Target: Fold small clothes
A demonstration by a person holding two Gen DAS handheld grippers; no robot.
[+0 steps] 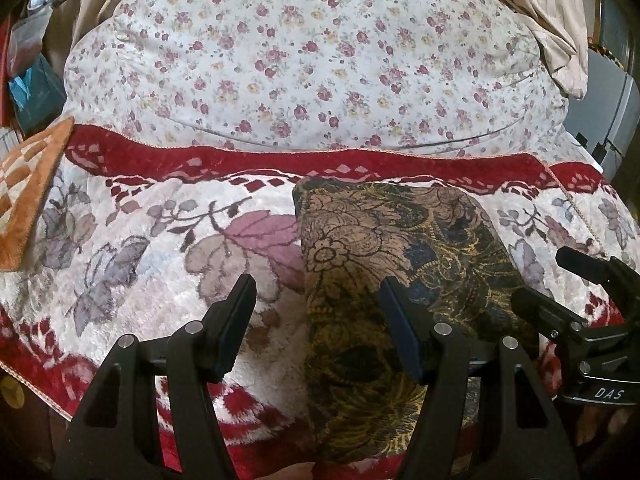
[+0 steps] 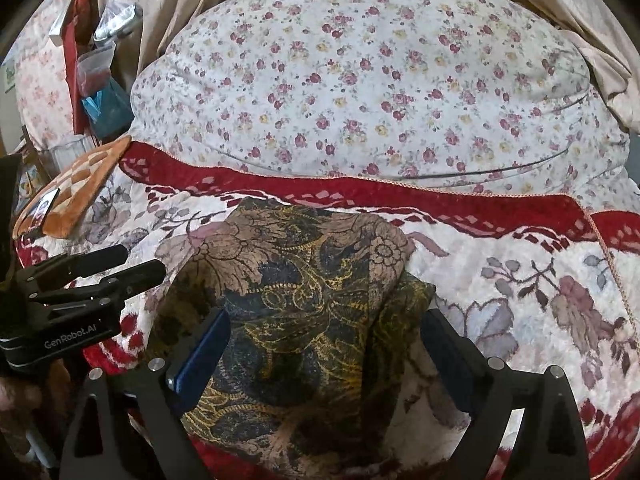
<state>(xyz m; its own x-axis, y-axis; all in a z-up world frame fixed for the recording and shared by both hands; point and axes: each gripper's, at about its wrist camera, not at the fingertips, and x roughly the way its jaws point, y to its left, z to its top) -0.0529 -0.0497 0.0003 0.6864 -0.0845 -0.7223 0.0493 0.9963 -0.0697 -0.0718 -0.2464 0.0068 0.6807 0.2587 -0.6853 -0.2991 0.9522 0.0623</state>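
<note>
Left wrist view: your left tool (image 1: 316, 320) stands released, nothing between its two black fingers. The folded garment (image 1: 400, 264) lies lower centre-right of the frame on the blanket (image 1: 132, 240), a thick rectangular pad whose long axis runs from the bottom edge up toward the red border. Its left fold edge passes between the fingers; the right finger hangs over the cloth, and I cannot tell whether it touches. Your right tool (image 1: 560, 276) enters at the right edge, beside the garment's right side.

Right wrist view: your right tool (image 2: 324, 344) is released, jaws wide, straddling the near end of the garment (image 2: 304, 280); the pads do not press it. The cloth is thin, soft, printed with tan, dark and yellow flowers, layers slightly offset at the right. The blanket (image 2: 520, 280) is plush; a flowered pillow (image 2: 380, 80) lies beyond. The left tool (image 2: 136, 260) sits at left, alongside.

I judge the right tool nearer.
</note>
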